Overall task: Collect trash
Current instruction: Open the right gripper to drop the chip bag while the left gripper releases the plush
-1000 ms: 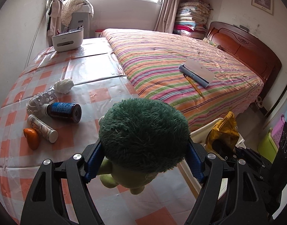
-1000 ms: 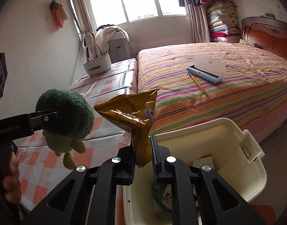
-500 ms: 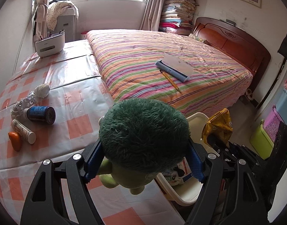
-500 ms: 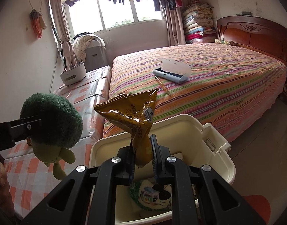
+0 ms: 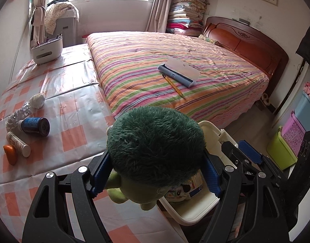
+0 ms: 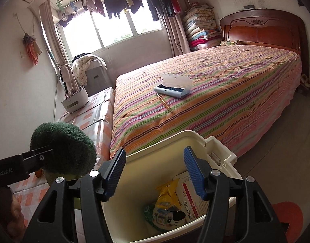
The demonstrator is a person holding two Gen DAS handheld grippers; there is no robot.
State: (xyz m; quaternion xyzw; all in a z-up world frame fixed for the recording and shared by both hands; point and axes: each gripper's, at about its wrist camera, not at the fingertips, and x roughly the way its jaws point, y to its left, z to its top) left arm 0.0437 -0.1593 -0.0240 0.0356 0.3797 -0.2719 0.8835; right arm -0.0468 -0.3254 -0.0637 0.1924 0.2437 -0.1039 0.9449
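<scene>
Above the bin (image 6: 197,139) rim, right tool (image 6: 155,174) opening, empty; left tool (image 5: 155,174) gripping plush (image 5: 155,139).

Right hand-held gripper (image 6: 155,172) opening, empty, above cream bin (image 6: 219,151); yellow wrapper (image 6: 167,194) inside, apparently beside a box.

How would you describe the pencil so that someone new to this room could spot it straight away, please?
Start at the large bed with the striped cover. On its middle lies an open grey-blue case with a pale lid. The pencil lies on the cover just in front of that case: the only thin yellow stick there, angled toward the bed's near edge.
</scene>
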